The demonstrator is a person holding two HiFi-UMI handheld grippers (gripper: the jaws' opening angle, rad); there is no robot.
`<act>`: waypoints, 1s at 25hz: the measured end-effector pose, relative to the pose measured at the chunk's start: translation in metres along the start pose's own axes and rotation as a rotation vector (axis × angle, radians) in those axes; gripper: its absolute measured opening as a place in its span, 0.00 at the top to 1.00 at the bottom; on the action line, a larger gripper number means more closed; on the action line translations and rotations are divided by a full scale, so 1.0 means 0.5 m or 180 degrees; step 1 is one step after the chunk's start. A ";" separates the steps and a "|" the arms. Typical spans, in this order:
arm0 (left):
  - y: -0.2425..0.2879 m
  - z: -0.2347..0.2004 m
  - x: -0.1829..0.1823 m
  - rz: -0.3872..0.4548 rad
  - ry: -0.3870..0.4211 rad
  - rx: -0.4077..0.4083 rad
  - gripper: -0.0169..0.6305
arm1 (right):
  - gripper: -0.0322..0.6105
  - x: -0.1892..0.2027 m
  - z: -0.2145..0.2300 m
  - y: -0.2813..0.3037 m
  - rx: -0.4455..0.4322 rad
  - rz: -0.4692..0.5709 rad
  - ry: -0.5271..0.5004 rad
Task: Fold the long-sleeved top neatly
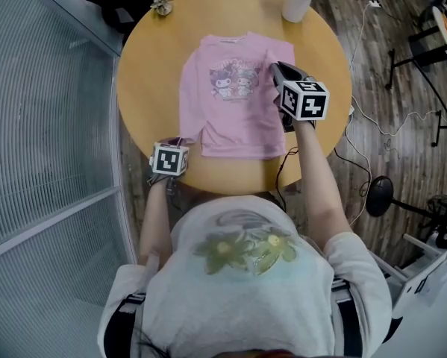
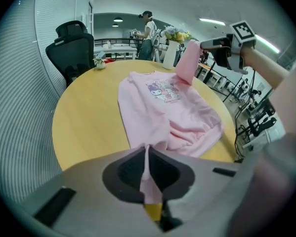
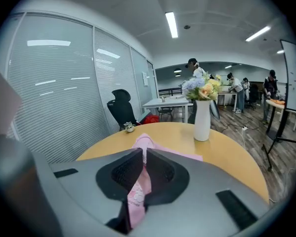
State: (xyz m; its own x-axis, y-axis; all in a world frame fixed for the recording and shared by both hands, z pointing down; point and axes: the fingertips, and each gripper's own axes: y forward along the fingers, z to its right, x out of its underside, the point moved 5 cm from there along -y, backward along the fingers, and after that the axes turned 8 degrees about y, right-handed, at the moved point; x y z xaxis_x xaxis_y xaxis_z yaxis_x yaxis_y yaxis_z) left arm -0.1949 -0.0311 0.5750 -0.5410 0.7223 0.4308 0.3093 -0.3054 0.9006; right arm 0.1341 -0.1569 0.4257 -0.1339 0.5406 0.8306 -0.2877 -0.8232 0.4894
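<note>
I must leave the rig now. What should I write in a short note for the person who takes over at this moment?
Left gripper: shut on the near left edge of the pink top, low over the table.
Right gripper: shut on fabric from the top's right side, held up above the table.
Top: lies print-up on the round table, and its lower right part is bunched.
Done: both grips taken, no neat fold visible.
Left: probably carry the raised side across, fold the rest, smooth it.

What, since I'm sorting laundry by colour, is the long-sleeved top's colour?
Pale pink long-sleeved top, clearest in the head view.
</note>
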 end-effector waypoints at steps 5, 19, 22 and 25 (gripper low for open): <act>-0.002 -0.030 0.021 0.0078 -0.0052 0.0058 0.95 | 0.89 0.051 -0.120 0.059 -0.0281 -0.0232 -0.0144; -0.040 -0.115 0.054 0.0256 -0.0150 0.0123 0.95 | 0.89 0.368 -0.207 0.172 -0.0413 -0.1564 -0.0438; -0.044 -0.132 0.051 0.0307 -0.0157 0.0160 0.95 | 0.89 0.379 -0.213 0.179 -0.0453 -0.1604 -0.0354; -0.052 -0.163 0.039 0.0430 -0.0292 0.0260 0.95 | 0.75 0.373 -0.224 0.172 -0.0503 -0.1566 -0.0307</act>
State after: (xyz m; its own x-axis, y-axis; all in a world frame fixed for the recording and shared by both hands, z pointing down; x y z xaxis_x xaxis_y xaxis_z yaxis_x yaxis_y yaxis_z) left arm -0.2773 -0.0599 0.5647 -0.4178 0.7329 0.5369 0.4388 -0.3547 0.8256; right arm -0.0218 -0.1073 0.5930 0.1387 0.8322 0.5369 -0.4350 -0.4358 0.7879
